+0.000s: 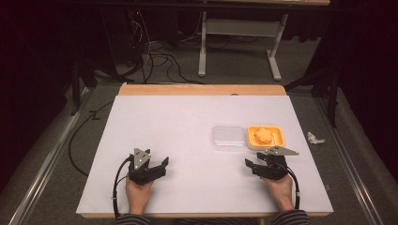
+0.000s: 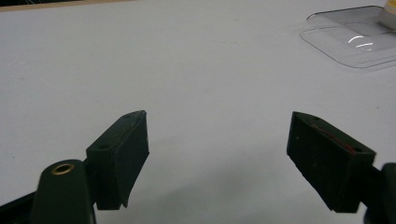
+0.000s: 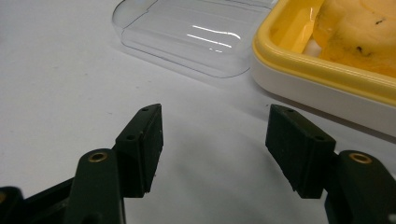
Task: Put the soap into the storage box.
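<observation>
— On the worktop (image 1: 187, 122), from above: a yellow tray (image 1: 266, 137) holds an orange lump (image 1: 264, 135), a clear lid (image 1: 228, 137) beside it. Tools?

— Left tool (image 2: 217, 154) gapes, empty. Right tool (image 3: 215, 144), near the tray, apart, empty. No writing readable.

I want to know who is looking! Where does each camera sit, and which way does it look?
High view: sits above the person's side, looks forward and down on the white table; shows both hands, the left gripper and the right gripper.
Left gripper view: rides on the left gripper, looks low across the table at the clear lid; shows its two open black jaws.
Right gripper view: rides on the right gripper, looks at the lid and the yellow tray; shows its open jaws.
Shared: both gripper views catch the clear lid.
</observation>
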Demonstrator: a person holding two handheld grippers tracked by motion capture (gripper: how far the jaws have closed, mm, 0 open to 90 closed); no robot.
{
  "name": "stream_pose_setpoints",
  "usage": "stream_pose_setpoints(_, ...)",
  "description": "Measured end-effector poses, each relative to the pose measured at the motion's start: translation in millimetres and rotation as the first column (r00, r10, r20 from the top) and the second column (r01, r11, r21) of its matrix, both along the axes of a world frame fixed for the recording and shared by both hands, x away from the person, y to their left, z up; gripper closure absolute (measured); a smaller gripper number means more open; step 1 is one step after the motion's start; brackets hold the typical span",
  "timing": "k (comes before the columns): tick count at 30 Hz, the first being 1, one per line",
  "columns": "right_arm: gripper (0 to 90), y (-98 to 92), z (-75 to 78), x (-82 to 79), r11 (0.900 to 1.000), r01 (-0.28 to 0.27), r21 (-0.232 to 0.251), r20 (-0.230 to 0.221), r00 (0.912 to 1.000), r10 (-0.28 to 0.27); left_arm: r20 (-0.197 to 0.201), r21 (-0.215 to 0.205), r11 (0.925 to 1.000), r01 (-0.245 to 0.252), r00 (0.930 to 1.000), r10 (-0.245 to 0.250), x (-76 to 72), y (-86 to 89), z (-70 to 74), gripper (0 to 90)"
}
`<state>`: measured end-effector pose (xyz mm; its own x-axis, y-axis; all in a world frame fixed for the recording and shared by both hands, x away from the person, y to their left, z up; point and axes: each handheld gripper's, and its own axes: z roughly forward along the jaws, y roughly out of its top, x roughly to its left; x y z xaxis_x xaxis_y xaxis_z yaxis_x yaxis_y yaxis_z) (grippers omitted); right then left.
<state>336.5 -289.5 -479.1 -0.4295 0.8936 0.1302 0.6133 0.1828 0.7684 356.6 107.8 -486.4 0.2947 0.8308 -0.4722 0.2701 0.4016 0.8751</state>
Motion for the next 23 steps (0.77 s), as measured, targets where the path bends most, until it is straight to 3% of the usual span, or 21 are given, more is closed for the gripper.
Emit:
stream_pose_setpoints(4, 37.1, 1.4, -0.4, -0.5, 1.0, -0.002, -0.01, 0.004, 1.0, 0.002, 0.0, -0.003, 1.0, 0.0, 1.0, 0.0, -0.1, -0.1, 0.1, 21.4)
stream_pose_setpoints(10, 36.4, 8.9, -0.9, -2.6, 0.996, -0.013, -0.086, 0.02, 0.9997, 0.015, -0.001, -0.001, 1.0, 0.001, 1.0, -0.001, 0.0, 0.1, 0.0, 21.5)
stream_pose_setpoints(23, 36.4, 9.3, -1.0, -3.0, 0.995, -0.012, -0.094, 0.027, 0.9995, 0.015, -0.002, -0.003, 1.0, -0.003, 1.0, 0.003, 0.5, 0.1, 0.0, 21.7)
